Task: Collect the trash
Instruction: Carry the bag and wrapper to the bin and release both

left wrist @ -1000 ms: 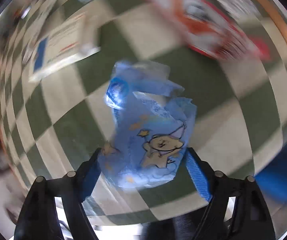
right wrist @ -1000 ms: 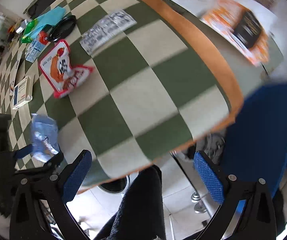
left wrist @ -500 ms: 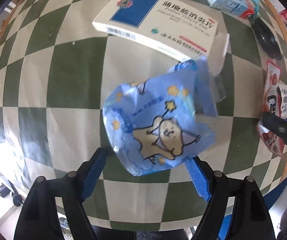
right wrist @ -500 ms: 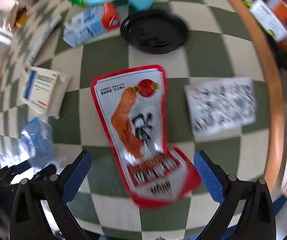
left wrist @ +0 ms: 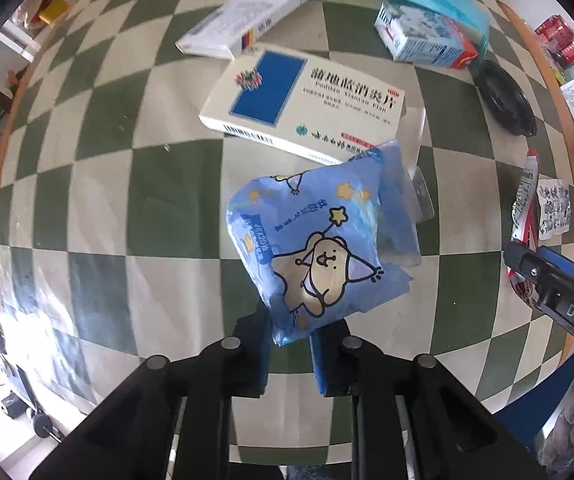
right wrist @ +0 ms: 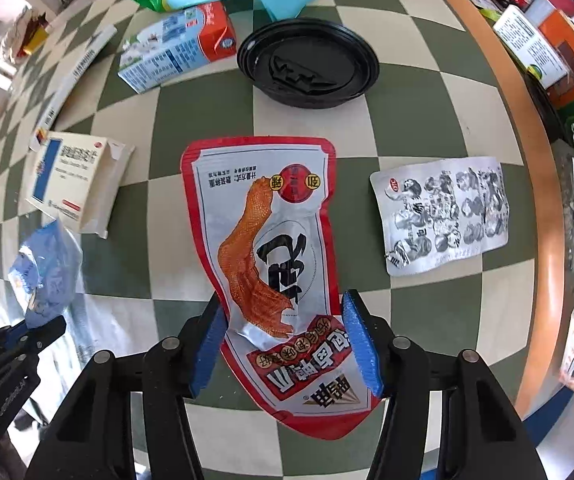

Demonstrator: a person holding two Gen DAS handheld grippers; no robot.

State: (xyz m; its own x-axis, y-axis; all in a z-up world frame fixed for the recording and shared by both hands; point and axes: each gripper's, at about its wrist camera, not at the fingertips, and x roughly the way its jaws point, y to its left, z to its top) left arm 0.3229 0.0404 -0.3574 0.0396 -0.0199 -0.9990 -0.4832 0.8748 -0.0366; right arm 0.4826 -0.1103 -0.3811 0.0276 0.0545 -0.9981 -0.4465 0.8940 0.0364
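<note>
Left wrist view: the left gripper (left wrist: 289,350) is clamped on the lower edge of a crumpled blue wrapper (left wrist: 319,248) with a cartoon bear, held above the green-and-cream checked table (left wrist: 99,184); behind the wrapper lies a white pill box (left wrist: 307,102), with a second box (left wrist: 251,14) and a milk carton (left wrist: 427,38) further back. Right wrist view: the right gripper (right wrist: 285,346) is open, its blue pads either side of the lower part of a red-edged snack pouch (right wrist: 275,264) lying flat on the table; whether the pads touch it I cannot tell; a grey foil packet (right wrist: 443,214) lies to its right, a black lid (right wrist: 309,64) beyond it.
</note>
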